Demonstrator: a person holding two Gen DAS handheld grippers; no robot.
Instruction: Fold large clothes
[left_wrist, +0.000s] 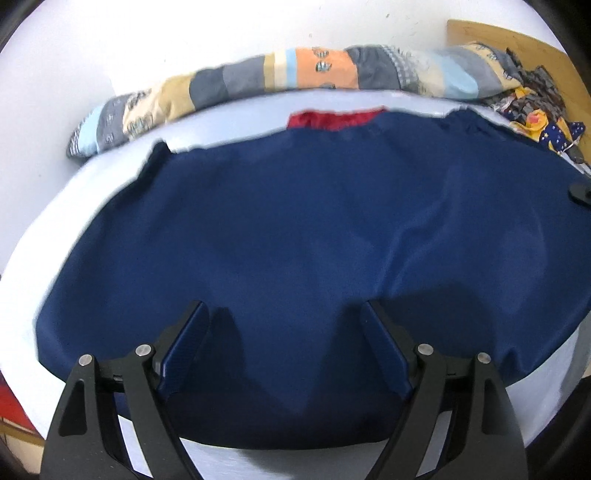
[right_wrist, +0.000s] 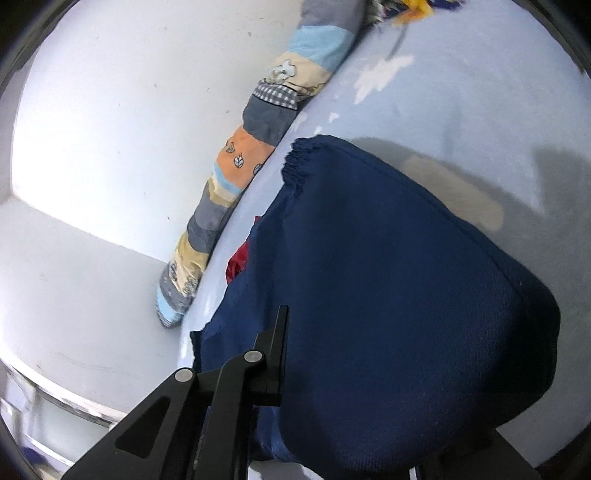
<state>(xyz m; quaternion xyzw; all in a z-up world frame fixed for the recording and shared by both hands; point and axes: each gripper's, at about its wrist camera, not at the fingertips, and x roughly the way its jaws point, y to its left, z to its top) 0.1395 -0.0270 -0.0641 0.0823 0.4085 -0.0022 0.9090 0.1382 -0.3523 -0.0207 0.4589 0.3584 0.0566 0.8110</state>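
A large navy blue garment (left_wrist: 295, 229) lies spread over a pale blue sheet (left_wrist: 229, 125), with red lining (left_wrist: 332, 119) showing at its far edge. My left gripper (left_wrist: 284, 314) is open just above the garment's near edge, holding nothing. In the right wrist view my right gripper (right_wrist: 295, 332) is shut on the navy garment (right_wrist: 388, 277). The lifted cloth drapes over it and hides the right finger. Only the left finger (right_wrist: 279, 343) shows. The elastic cuff (right_wrist: 299, 158) is at the raised fold's far end.
A rolled patchwork quilt (left_wrist: 295, 72) lies along the white wall behind the garment; it also shows in the right wrist view (right_wrist: 258, 122). Patterned cloth (left_wrist: 535, 114) is heaped at the far right by a wooden board (left_wrist: 517, 44). A black object (left_wrist: 580, 192) sits at the right edge.
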